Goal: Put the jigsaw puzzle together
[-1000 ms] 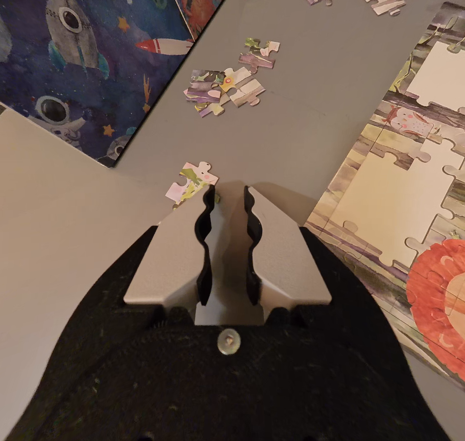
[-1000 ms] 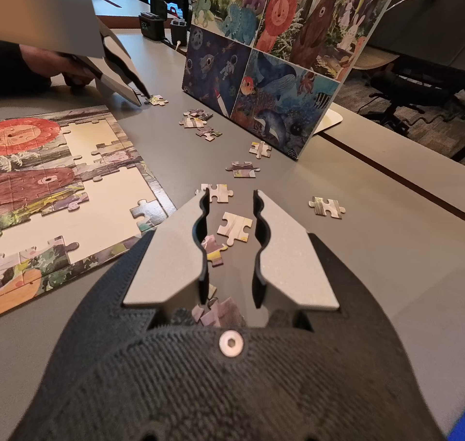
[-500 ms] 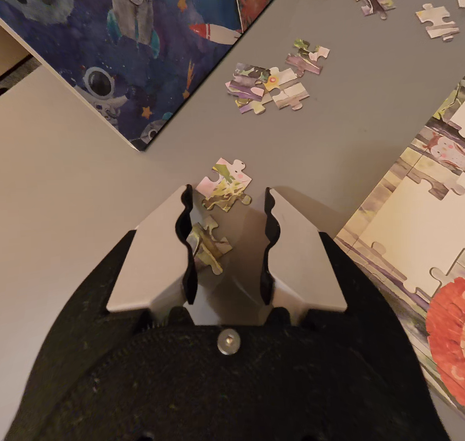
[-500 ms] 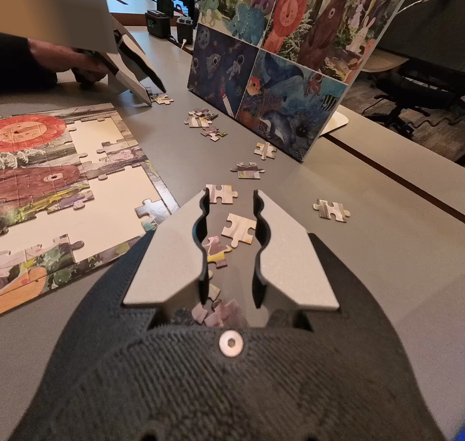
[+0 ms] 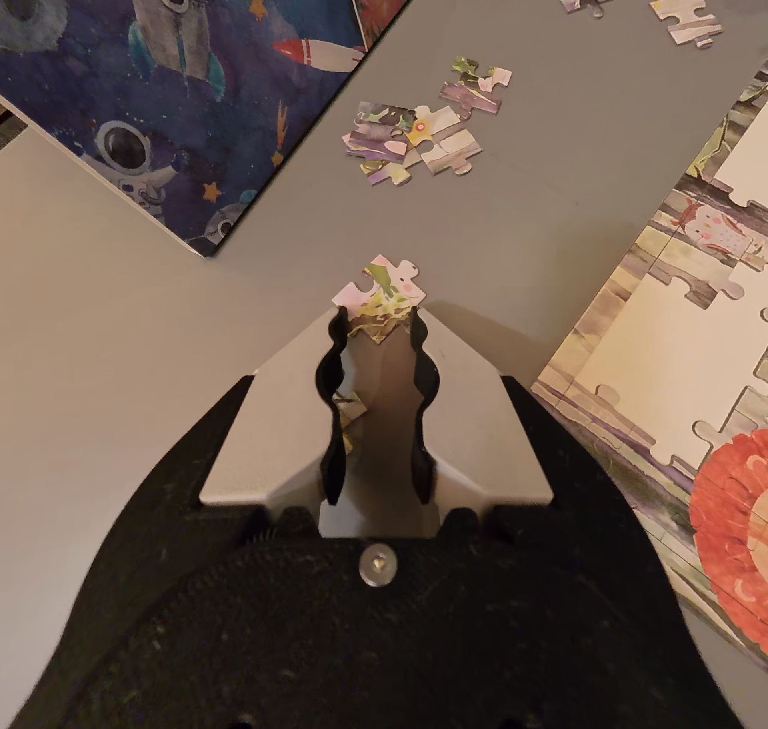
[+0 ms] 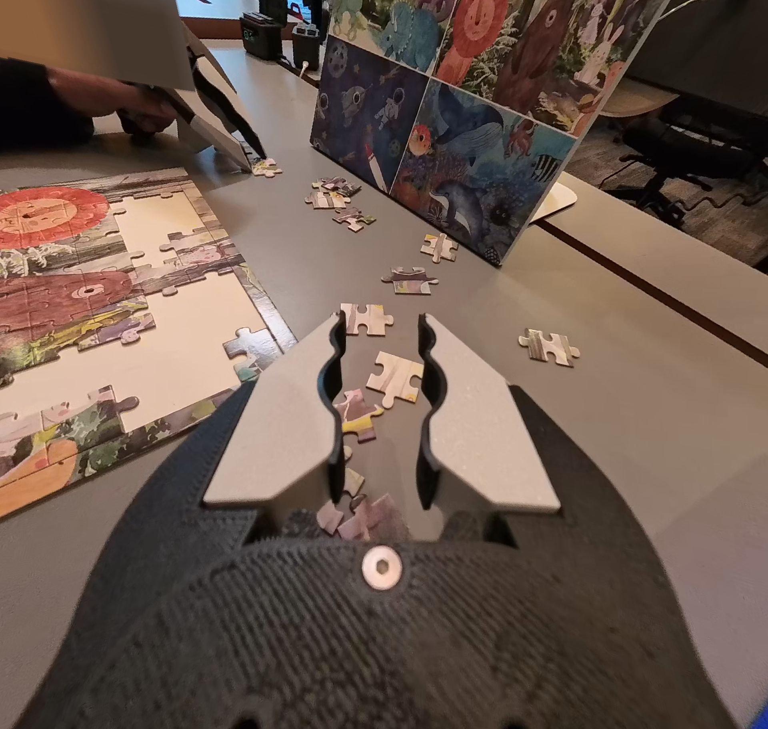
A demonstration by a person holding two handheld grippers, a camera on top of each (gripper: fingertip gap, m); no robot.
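Note:
My left gripper (image 5: 377,314) is low on the grey table, jaws closed in on a pink, green and yellow puzzle piece (image 5: 384,287) that lies flat and pokes out past the tips. Another piece (image 5: 351,414) shows under the left finger. In the right wrist view this gripper (image 6: 259,156) touches the same piece (image 6: 268,166). The part-built puzzle board (image 5: 648,355) with an orange lion lies to its right. My right gripper (image 6: 380,322) is open and empty, held above loose pieces (image 6: 397,376) beside the board (image 6: 178,335).
A tall picture board (image 6: 457,106) stands on the table behind the pieces; it fills the upper left of the left wrist view (image 5: 145,85). A cluster of pieces (image 5: 411,139) lies between it and the puzzle. A person's sleeve (image 6: 41,102) holds the left gripper. Black devices (image 6: 270,35) sit behind. The left gripper's tips are roughly 30 centimeters from the right gripper's.
The left gripper opened wide, moved up to the pink and green piece, then narrowed its jaws onto it. The right gripper has barely moved.

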